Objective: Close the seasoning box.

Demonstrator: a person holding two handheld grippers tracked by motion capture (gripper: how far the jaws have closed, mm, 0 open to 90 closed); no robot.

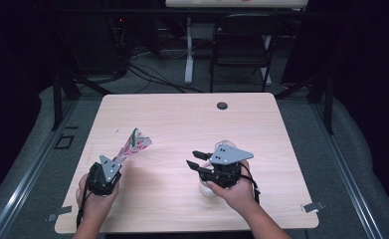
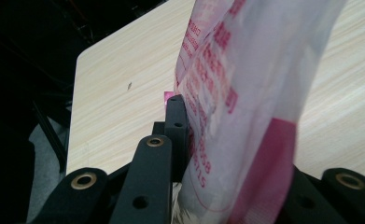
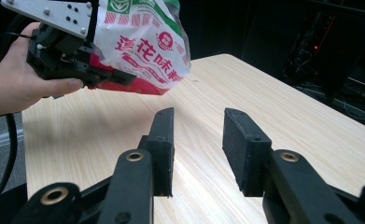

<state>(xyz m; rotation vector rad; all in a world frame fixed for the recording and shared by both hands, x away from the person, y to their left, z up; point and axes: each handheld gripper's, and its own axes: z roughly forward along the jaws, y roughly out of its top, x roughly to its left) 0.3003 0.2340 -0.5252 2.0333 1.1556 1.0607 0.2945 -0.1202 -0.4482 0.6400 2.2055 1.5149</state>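
Note:
A snack bag [image 1: 135, 142], white and pink with red print and a green top, sticks up and away from my left gripper [image 1: 117, 160] at the table's front left. In the left gripper view the bag [image 2: 245, 93] is pinched between the jaws, and one black finger [image 2: 175, 121] presses against its side while the other is hidden behind it. My right gripper [image 1: 192, 158] hovers at the front centre and points left toward the bag. Its jaws [image 3: 199, 116] stand open with nothing between them. Ahead of them the left gripper [image 3: 110, 77] holds the bag [image 3: 143, 42] up.
A pale, see-through round container [image 1: 208, 190] sits on the wooden table [image 1: 182, 114] partly under my right hand. A dark round plug [image 1: 222, 105] is set near the table's far edge. A folding chair [image 1: 242, 45] stands beyond the table.

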